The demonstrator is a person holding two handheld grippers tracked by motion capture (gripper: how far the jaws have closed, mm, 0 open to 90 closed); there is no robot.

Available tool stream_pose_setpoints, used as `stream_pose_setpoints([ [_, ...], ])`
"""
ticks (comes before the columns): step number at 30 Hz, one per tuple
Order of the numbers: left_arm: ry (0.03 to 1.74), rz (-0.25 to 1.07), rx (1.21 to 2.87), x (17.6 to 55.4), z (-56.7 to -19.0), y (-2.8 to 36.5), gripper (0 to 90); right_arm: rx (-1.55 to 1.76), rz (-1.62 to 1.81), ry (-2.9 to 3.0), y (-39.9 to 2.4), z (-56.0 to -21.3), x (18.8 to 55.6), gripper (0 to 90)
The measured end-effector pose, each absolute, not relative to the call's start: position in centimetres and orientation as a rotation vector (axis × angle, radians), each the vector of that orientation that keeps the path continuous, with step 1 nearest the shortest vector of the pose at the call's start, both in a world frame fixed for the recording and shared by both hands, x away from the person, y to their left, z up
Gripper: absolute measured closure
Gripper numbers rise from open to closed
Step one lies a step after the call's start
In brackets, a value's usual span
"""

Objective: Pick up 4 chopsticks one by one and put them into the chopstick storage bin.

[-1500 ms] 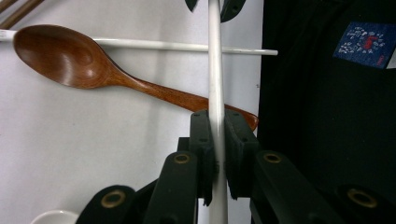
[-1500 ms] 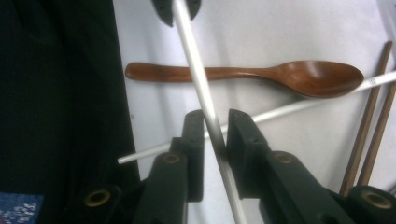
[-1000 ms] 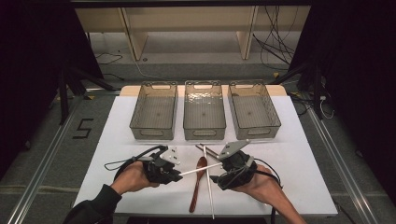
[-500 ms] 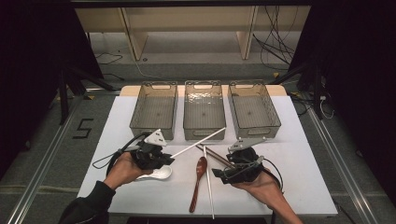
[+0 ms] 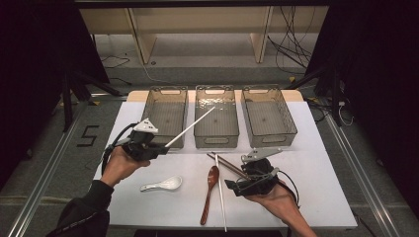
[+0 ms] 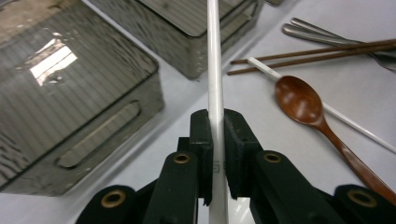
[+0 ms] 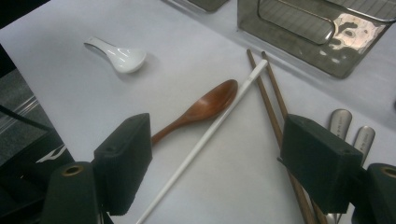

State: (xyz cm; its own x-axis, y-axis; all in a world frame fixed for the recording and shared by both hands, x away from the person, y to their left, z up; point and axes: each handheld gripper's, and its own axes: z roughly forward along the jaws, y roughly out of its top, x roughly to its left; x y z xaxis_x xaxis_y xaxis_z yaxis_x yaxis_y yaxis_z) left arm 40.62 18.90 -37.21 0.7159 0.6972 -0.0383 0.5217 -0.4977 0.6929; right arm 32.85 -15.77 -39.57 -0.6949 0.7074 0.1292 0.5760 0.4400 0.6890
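**One chopstick in the air, plenty of ways to fumble it**

So the left gripper (image 5: 160,149) has its jaws pinched tight on a white chopstick (image 5: 190,128), held near one end, with the long free end slanting up over the near rims of the left bin (image 5: 146,114) and the middle bin (image 5: 216,141). With that much stick hanging out past the pads, I'd bet it can pivot or slide in the grip, and the tip could clip a bin wall on the way in and get knocked loose.

The right gripper (image 5: 234,186) has just been opening; its jaws stand spread wide with nothing between them, hovering over the second white chopstick (image 7: 205,137), the wooden spoon (image 7: 201,110) and the brown chopsticks (image 7: 273,109). These lie crossed and touching, so a sloppy grab could drag a neighbour along.

White ceramic spoon (image 5: 162,184) sits apart, no trouble there.

Writing: just a big "5" (image 5: 88,136) marked on the floor left of the table. No brands I can read.
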Motion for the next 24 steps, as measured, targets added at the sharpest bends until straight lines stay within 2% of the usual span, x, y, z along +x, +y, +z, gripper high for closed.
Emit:
stream_pose_setpoints([
  [24, 1.183, 0.433, 2.107, 48.8, -37.8, 22.5, 82.4, 1.145, 1.135, 2.497, -16.2, -39.4, 32.8, 25.3],
])
